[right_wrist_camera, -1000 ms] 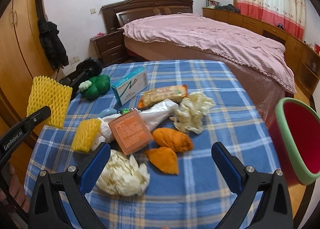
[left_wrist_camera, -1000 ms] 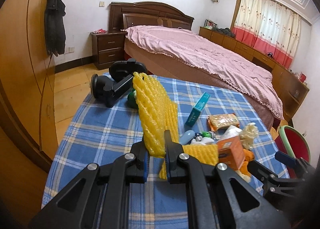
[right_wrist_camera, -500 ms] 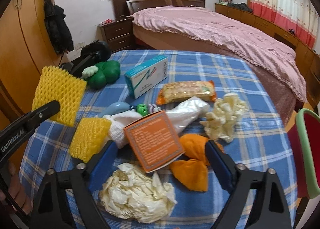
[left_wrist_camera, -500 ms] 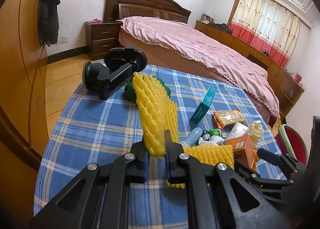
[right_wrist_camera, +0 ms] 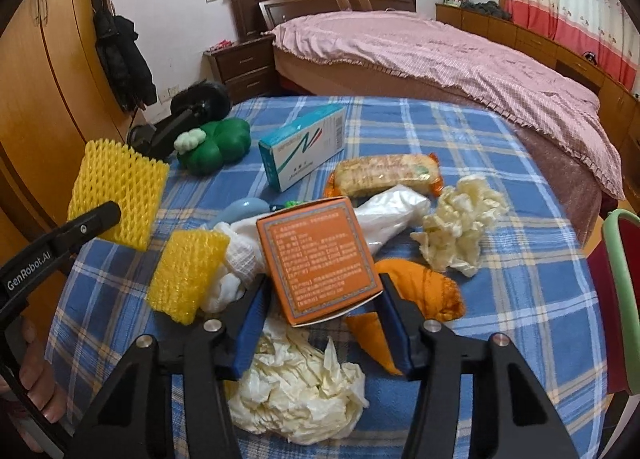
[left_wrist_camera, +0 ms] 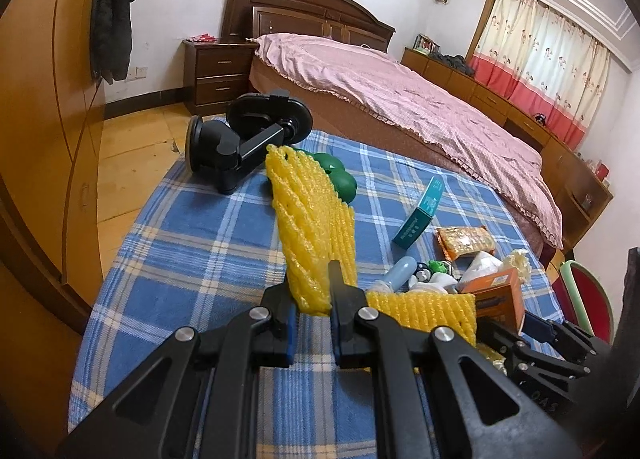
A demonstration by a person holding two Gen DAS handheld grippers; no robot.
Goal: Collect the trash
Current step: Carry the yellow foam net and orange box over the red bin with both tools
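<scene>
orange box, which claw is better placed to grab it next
Right. The right claw is open with the orange box between its fingers. The left claw is shut on a yellow foam net, so it's busy.

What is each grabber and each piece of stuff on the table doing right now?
left gripper: shut on the yellow foam net, held up off the table
right gripper: jaws around the orange box, contact unclear
second foam net: lying on the cloth
teal box: lying flat
snack packet: sealed, lying flat
</scene>
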